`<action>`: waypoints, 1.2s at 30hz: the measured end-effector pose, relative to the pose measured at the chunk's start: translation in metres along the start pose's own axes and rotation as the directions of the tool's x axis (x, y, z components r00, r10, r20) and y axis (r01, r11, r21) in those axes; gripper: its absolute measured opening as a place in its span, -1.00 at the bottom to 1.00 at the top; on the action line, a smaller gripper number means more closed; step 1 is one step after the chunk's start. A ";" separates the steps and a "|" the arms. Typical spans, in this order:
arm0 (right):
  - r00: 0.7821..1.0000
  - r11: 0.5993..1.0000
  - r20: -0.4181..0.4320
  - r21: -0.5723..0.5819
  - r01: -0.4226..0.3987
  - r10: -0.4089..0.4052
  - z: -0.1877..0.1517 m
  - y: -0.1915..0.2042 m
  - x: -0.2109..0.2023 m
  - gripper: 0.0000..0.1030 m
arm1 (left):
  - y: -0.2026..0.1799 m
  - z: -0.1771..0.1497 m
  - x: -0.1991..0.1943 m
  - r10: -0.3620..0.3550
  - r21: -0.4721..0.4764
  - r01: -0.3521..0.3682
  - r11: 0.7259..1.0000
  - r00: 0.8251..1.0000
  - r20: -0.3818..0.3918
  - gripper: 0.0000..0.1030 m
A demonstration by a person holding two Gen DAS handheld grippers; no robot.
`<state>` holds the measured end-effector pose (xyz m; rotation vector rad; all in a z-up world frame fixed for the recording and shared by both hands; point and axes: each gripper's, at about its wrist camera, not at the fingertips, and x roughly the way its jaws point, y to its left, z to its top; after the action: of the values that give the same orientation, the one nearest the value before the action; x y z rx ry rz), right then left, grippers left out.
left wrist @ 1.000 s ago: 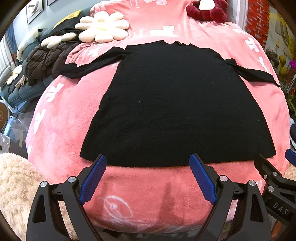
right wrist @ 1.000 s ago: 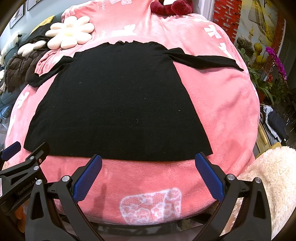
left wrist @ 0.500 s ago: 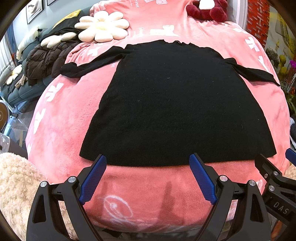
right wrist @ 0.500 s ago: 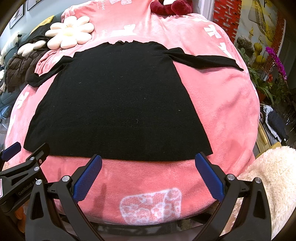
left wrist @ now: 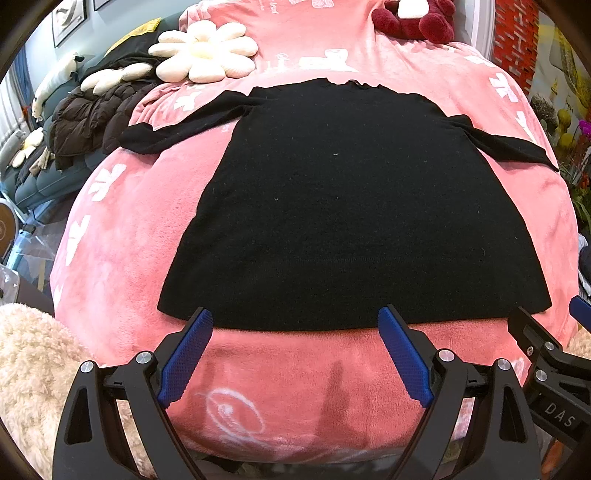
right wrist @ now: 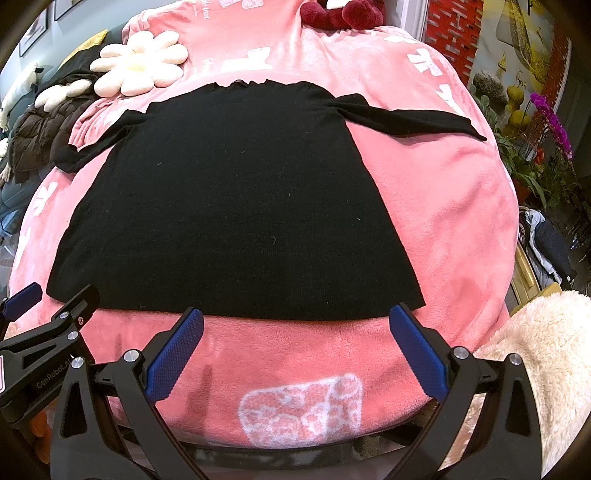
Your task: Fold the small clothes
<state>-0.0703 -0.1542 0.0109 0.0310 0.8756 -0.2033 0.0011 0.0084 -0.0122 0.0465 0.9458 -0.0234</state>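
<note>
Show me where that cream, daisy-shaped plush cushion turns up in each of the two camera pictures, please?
Left wrist view: the cream daisy-shaped plush cushion sits at the top, left of centre, beyond the black knitted garment.
Right wrist view: the cushion is in the upper left, further toward the edge.
Shared landmark: the dark red plush toy at the top of the pink fleece blanket.

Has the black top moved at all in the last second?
No. The black top lies spread flat on the pink blanket, its near hem still lined up the same way against the white print below it.
</note>
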 end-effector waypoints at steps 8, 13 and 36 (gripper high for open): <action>1.000 1.000 -0.001 -0.001 0.000 0.000 0.000 0.000 0.000 0.91 | 0.000 0.000 0.000 0.000 0.000 0.000 1.000 1.000 -0.001 0.71; 1.000 1.000 -0.004 -0.002 -0.001 0.001 -0.001 0.001 0.000 0.91 | 0.000 0.001 0.000 0.000 -0.001 0.000 1.000 1.000 -0.002 0.71; 0.981 0.903 0.034 0.398 0.161 -0.190 0.189 -0.267 0.089 0.91 | -0.006 0.023 0.012 -0.064 -0.031 0.062 0.998 0.997 -0.038 0.73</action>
<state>0.0774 -0.4516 0.0791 0.3202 0.7537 -0.5464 0.0269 0.0008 -0.0090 -0.0108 0.9865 -0.0666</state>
